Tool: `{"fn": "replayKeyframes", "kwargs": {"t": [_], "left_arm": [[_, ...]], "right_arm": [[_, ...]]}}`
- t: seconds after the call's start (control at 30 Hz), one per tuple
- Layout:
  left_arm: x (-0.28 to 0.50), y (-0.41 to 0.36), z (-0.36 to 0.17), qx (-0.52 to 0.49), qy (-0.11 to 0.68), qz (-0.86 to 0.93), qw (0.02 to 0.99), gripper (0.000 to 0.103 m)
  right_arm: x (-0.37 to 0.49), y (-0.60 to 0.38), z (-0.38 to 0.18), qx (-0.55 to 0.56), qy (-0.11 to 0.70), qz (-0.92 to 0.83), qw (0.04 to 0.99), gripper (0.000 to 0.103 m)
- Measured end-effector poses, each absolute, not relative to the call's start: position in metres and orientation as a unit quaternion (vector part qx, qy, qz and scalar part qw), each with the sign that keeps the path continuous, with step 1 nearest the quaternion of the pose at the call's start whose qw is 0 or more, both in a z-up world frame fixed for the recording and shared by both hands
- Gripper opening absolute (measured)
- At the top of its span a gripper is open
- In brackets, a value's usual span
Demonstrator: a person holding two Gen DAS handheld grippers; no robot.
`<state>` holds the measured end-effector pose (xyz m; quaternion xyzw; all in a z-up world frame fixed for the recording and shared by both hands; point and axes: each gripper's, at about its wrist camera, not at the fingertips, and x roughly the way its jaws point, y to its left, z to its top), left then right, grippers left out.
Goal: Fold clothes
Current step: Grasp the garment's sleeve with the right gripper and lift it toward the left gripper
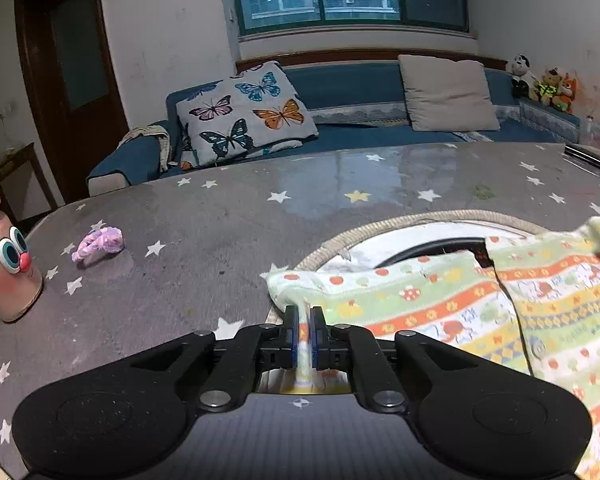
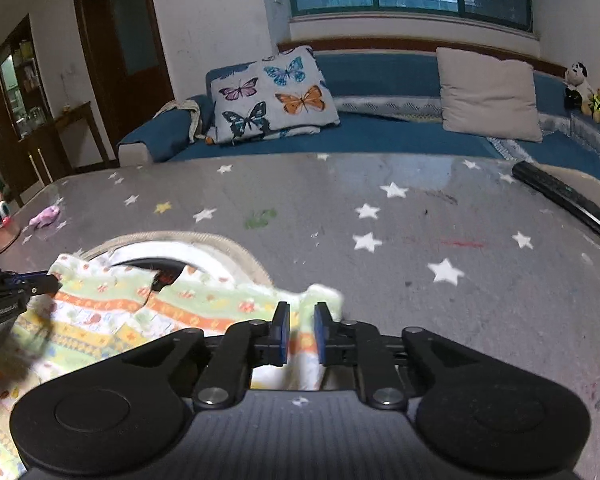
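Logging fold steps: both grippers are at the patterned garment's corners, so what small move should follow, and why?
Probably close the right gripper first. The left gripper is pinched shut on the garment, while the right's jaws stand apart around its corner. Lifting now would likely raise one side only.

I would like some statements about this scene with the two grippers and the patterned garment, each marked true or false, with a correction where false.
1. The left gripper is shut on the patterned garment. True.
2. The right gripper is far from the garment. False: cloth lies between its fingers, though the jaws stand somewhat apart.
3. A black remote lies on the star-patterned table. True.
4. The purple toy lies on top of the garment. False: it lies apart, on the bare table.
5. The butterfly pillow lies on the table. False: it rests on the blue sofa.
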<state>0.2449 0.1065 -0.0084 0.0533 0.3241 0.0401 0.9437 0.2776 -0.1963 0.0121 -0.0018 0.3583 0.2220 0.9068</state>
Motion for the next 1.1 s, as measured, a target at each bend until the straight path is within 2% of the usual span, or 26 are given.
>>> {"fn": "replayKeyframes", "kwargs": {"t": [0.07,0.27,0.73,1.1], "left_arm": [[0.237,0.105,-0.004,0.06,0.323,0.035,0.944,0.011],[0.199,0.078,-0.003,0.087,0.328,-0.029,0.94,0.011],[0.11,0.032,-0.015,0.129,0.321,-0.158,0.925,0.011],[0.078,0.071,0.004,0.025,0.302,-0.114,0.946,0.012]], "right_arm": [[0.275,-0.192,0.014,-0.008,0.357,0.227,0.906,0.029],[0.241,-0.169,0.014,-0.033,0.367,0.288,0.884,0.048],[0.145,-0.121,0.001,-0.148,0.359,0.362,0.847,0.052],[0.08,-0.125,0.027,-0.093,0.358,0.411,0.833,0.048]]}}
